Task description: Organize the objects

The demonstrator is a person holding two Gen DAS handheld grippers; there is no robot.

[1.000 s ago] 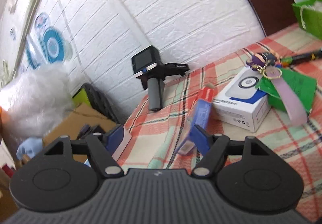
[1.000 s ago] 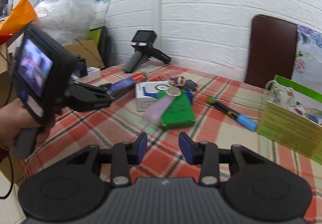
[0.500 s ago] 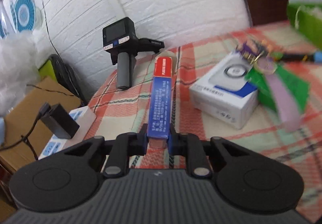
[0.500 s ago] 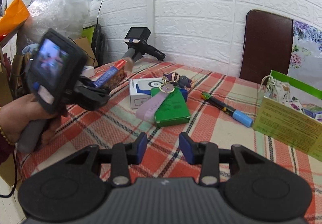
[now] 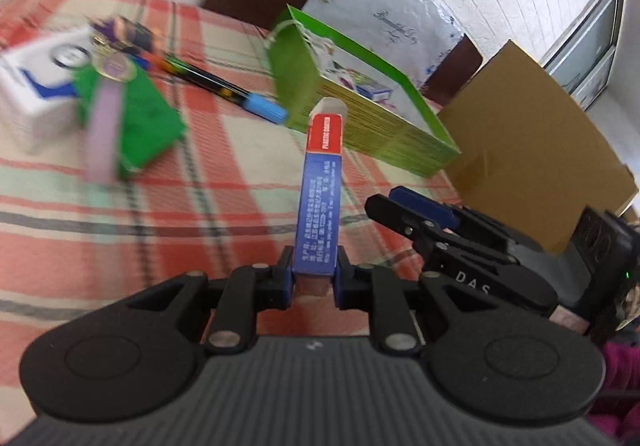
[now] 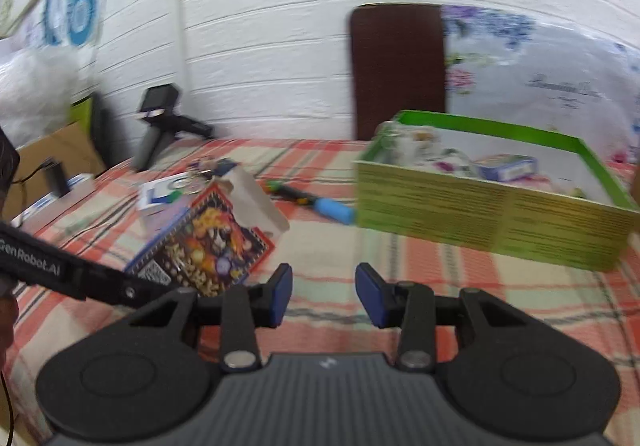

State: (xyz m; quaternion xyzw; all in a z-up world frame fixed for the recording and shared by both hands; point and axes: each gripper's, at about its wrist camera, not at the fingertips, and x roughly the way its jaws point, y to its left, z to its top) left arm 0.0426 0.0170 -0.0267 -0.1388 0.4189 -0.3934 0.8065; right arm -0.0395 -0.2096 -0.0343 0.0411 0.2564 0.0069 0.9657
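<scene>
Checked cloth (image 5: pixel 100 230) ran toward green box (image 5: pixel 384 125). Your left gripper (image 5: pixel 314 278) was clamped on card pack (image 5: pixel 320 201), raised over table. Right gripper (image 6: pixel 324 294) was apart, empty. You needed pack clear of rim before lowering. Readable: "PLASTIC COATED", "GenRobot.AI", "DAS".

Left wrist view low over the checked tablecloth (image 5: pixel 100 205), angled down, green tray (image 5: pixel 384 125) at one o'clock, right wrist view close beside it, tray (image 6: pixel 492 221) at two o'clock, both sharing marker (image 5: pixel 224 89) and tray
</scene>
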